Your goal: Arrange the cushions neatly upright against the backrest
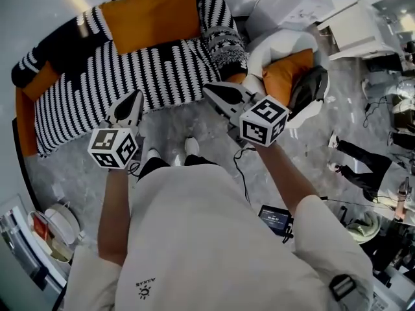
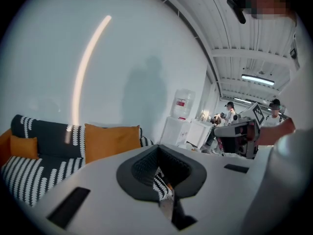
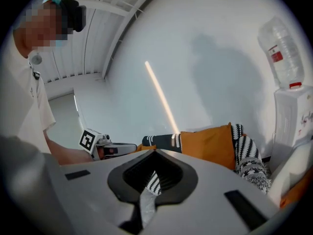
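Both grippers are hovering empty before the sofa (image 1: 130, 70), cushions not yet fully in order.
The left gripper (image 1: 131, 102) and right gripper (image 1: 219, 93) are showing jaws fully closed on nothing. The large orange cushion (image 1: 152, 15) is standing against the backrest, the small orange cushion (image 1: 40, 81) is sitting at the left end, and the patterned cushion (image 1: 224, 31) is slumping at the right end. Judged risk: closed jaws pushing a cushion over instead of gripping it. The dark back cushion is blending into the cover; the sofa's left end is being cut off.
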Motion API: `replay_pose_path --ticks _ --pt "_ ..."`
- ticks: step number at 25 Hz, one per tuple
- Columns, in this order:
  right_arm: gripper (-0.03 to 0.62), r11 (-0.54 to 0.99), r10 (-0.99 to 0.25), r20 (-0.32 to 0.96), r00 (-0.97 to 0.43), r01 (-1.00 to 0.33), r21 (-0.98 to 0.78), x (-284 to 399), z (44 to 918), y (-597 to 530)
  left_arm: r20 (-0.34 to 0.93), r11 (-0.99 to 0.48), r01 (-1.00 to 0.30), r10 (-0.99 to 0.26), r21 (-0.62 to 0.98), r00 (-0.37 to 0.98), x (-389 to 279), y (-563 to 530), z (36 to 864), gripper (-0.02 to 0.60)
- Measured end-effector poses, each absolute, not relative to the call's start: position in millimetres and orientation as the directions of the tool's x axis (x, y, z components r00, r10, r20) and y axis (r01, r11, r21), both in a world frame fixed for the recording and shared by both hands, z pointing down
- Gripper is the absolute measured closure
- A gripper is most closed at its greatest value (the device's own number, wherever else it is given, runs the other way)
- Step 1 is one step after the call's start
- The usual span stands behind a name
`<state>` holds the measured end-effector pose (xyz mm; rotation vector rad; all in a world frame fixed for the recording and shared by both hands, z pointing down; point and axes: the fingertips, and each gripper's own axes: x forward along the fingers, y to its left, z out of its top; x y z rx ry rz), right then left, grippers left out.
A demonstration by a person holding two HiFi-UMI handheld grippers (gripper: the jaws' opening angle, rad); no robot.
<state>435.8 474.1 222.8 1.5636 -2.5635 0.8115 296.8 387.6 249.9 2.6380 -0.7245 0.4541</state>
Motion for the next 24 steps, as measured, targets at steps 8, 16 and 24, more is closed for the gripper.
replay_pose_path --ticks 8,16,24 --pt "0.571 0.371 -0.832 0.277 -0.481 -0.853 -0.366 373 205 449 0.371 -0.798 -0.542 -0.435 0.265 0.821 236 374 236 0.563" --pt "0.572 0.271 -0.900 0.255 -0.354 -0.911 -0.309 338 195 433 0.331 -0.783 -0.566 -0.479 0.256 0.813 170 350 224 0.563" --pt "0.571 0.279 -0.898 0.254 -0.358 -0.912 -0.299 326 179 396 0.333 -0.749 -0.615 -0.530 0.248 0.780 144 304 211 0.563"
